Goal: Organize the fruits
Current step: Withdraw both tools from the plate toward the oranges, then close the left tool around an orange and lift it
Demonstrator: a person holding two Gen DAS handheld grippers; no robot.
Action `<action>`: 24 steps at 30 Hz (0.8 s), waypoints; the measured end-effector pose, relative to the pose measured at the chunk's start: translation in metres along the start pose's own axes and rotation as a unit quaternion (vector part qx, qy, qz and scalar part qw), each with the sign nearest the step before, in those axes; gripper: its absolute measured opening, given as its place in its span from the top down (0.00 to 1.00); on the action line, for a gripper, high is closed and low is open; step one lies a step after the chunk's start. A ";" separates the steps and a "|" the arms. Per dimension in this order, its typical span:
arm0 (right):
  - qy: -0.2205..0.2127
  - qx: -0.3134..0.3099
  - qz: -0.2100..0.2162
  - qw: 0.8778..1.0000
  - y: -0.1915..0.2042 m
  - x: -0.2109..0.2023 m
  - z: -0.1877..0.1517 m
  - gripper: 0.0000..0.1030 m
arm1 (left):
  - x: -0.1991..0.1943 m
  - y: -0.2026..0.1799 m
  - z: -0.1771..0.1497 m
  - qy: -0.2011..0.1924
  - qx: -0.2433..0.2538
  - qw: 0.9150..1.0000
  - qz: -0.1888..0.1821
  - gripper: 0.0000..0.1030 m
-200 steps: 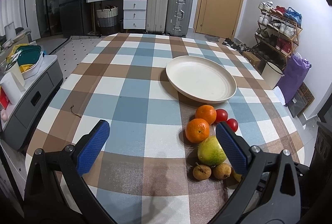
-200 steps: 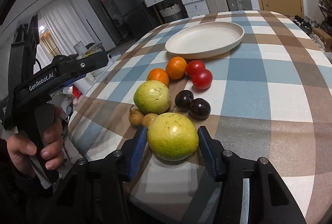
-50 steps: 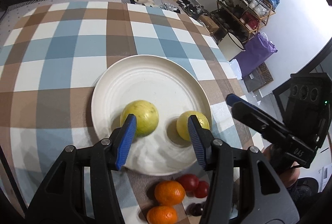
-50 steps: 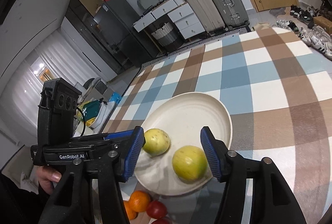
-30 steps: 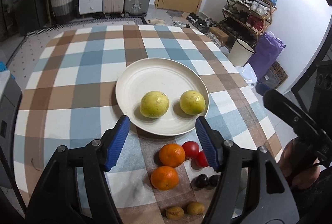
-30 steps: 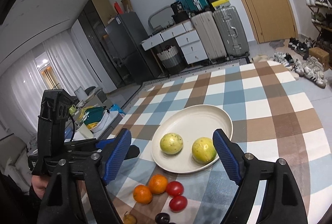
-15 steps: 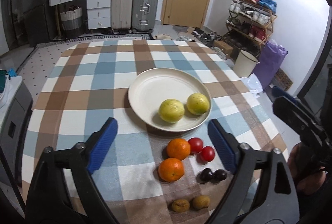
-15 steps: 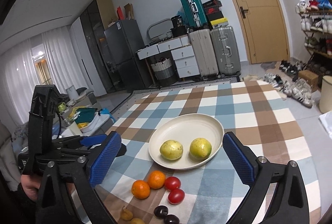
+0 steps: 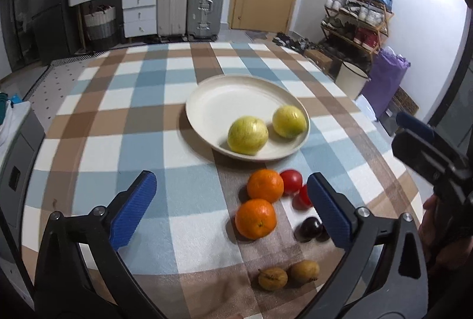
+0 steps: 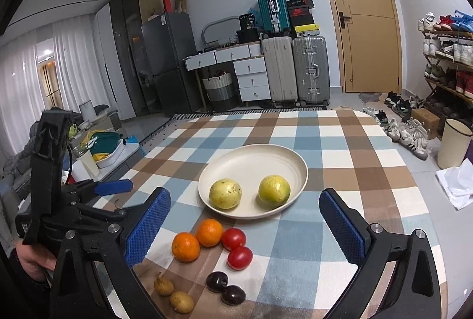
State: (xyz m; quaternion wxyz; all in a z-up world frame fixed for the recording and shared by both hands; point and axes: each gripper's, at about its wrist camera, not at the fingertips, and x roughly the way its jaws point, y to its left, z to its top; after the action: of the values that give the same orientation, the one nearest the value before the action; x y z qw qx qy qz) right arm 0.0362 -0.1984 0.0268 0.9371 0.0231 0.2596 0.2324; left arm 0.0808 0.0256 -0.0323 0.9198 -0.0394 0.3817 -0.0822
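Note:
Two yellow-green fruits (image 9: 247, 135) (image 10: 273, 188) lie side by side on the cream plate (image 9: 207, 88) in the middle of the checked table. In front of the plate sit two oranges (image 9: 256, 218), two tomatoes (image 10: 239, 257), two dark plums (image 10: 217, 282) and two small brown fruits (image 9: 272, 278). My left gripper (image 9: 230, 180) hovers above the oranges, its jaws opening wide with nothing between the pads. My right gripper (image 10: 244, 195) stands open and empty, back from the plate's near rim.
The table's front edge runs just below the small brown fruits. A grey cabinet (image 9: 14, 159) stands left of the table. A white bin (image 10: 452, 141) and a shoe rack (image 10: 443, 53) stand to the right, suitcases (image 10: 295, 68) at the back.
Both grippers have drawn back from the plate and their jaws have spread wider. The two yellow-green fruits stay on the plate, and more of the loose fruit now shows.

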 end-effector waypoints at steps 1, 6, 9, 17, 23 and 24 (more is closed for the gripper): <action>0.003 -0.002 0.001 1.000 0.000 0.001 -0.001 0.01 | 0.004 0.000 -0.003 0.004 0.002 1.000 0.000 0.01; 0.011 -0.006 0.001 1.000 0.004 0.003 -0.008 0.01 | 0.022 -0.001 -0.014 0.025 0.006 1.000 -0.002 0.01; 0.019 0.001 0.004 1.000 0.003 0.007 -0.012 0.01 | 0.030 0.000 -0.019 0.036 0.002 0.999 -0.005 0.01; 0.031 0.004 0.008 0.999 0.003 0.012 -0.018 0.01 | 0.053 0.004 -0.026 0.070 -0.007 0.997 -0.010 0.01; 0.037 0.011 0.009 0.999 -0.002 0.017 -0.021 0.01 | 0.063 0.002 -0.032 0.087 0.000 0.996 -0.015 0.01; 0.038 0.012 0.009 0.999 -0.003 0.018 -0.021 0.01 | 0.065 0.001 -0.032 0.088 0.001 0.996 -0.016 0.01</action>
State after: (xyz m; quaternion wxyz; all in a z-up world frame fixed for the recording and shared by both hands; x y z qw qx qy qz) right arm 0.0404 -0.1948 -0.0001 0.9239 0.0282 0.2980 0.2383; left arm 0.1031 0.0142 -0.0999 0.8810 -0.0373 0.4608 -0.1004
